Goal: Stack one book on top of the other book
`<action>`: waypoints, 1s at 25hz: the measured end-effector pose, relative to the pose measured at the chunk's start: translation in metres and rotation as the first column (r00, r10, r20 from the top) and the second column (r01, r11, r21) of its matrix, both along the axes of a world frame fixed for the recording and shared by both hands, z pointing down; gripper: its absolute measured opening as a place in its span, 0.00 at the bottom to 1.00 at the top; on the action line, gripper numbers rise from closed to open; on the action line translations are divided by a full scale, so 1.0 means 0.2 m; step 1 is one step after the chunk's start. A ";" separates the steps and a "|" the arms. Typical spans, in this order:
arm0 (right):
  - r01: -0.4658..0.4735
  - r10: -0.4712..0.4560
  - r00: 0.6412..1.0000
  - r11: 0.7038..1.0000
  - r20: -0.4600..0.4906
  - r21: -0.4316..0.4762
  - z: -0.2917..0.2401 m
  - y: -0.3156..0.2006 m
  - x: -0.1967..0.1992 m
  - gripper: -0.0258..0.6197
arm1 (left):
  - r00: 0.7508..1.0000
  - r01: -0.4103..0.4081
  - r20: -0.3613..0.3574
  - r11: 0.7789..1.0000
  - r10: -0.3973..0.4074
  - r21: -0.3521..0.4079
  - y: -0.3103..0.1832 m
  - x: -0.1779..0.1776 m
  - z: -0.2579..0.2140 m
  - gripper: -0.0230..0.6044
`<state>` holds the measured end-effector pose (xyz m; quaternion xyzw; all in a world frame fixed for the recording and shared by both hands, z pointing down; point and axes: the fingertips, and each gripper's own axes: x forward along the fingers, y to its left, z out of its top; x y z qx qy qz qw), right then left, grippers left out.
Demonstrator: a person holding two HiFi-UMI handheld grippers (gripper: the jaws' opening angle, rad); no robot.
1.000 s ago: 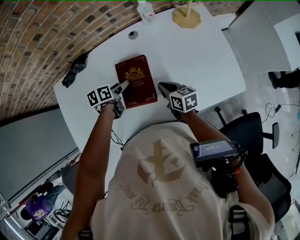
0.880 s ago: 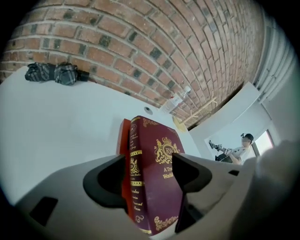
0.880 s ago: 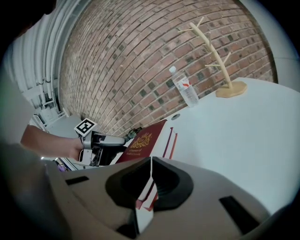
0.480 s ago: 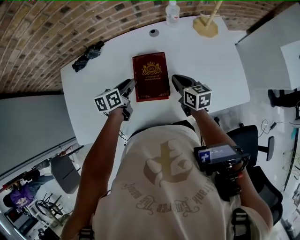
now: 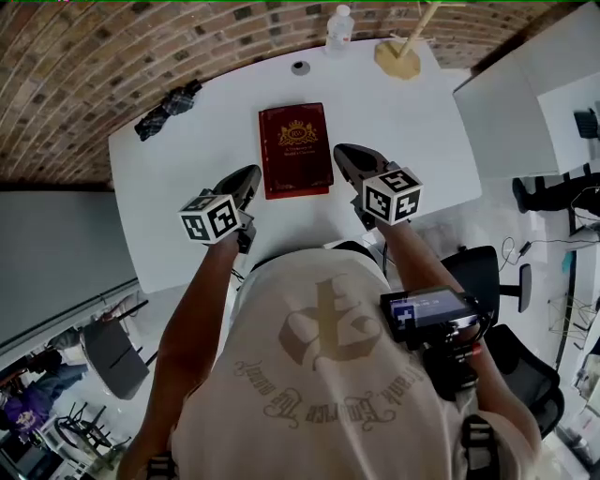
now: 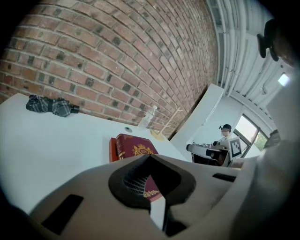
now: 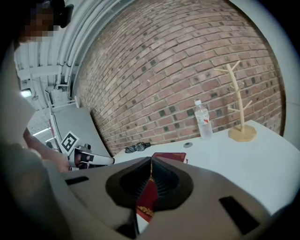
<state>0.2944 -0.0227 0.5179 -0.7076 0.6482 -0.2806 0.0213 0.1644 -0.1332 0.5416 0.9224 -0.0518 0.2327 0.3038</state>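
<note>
A dark red book with gold print lies flat in the middle of the white table. In the left gripper view a second book shows its orange edge under the red book. My left gripper hangs above the table just left of the stack's near corner, shut and empty. My right gripper hangs to the right of the stack, jaws together, with nothing in them. In the right gripper view the red cover shows beyond the closed tips.
A folded dark umbrella lies at the table's far left. A water bottle, a small round disc and a wooden branch stand sit along the far edge by the brick wall. A black office chair stands to the right.
Both grippers have lifted off the table and drawn back from the book. The left jaws, open at the book's edge before, have closed.
</note>
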 end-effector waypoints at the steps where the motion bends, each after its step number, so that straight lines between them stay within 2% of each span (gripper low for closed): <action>1: 0.015 -0.015 1.000 1.000 -0.007 0.015 -0.02 0.00 -0.03 0.08 | 1.000 -0.008 -0.013 1.000 0.008 0.010 0.01 0.00 -0.02 0.07; 4: 0.062 -0.060 0.998 0.997 -0.029 0.052 -0.09 0.00 -0.13 0.08 | 0.999 -0.027 -0.045 0.999 0.029 0.039 0.05 -0.02 -0.08 0.07; 10: 0.112 -0.108 0.993 0.991 -0.047 0.072 -0.14 0.06 -0.26 0.08 | 0.994 -0.036 -0.097 0.998 0.041 0.045 0.13 -0.05 -0.16 0.07; 15: 0.101 -0.097 0.994 0.992 -0.054 0.072 -0.16 0.13 -0.29 0.08 | 0.992 -0.065 -0.108 0.996 0.071 0.066 0.21 -0.08 -0.18 0.07; 25: 0.080 -0.077 0.996 0.995 -0.050 0.064 -0.14 0.18 -0.37 0.08 | 0.993 -0.052 -0.105 0.997 0.059 0.061 0.25 -0.20 -0.16 0.07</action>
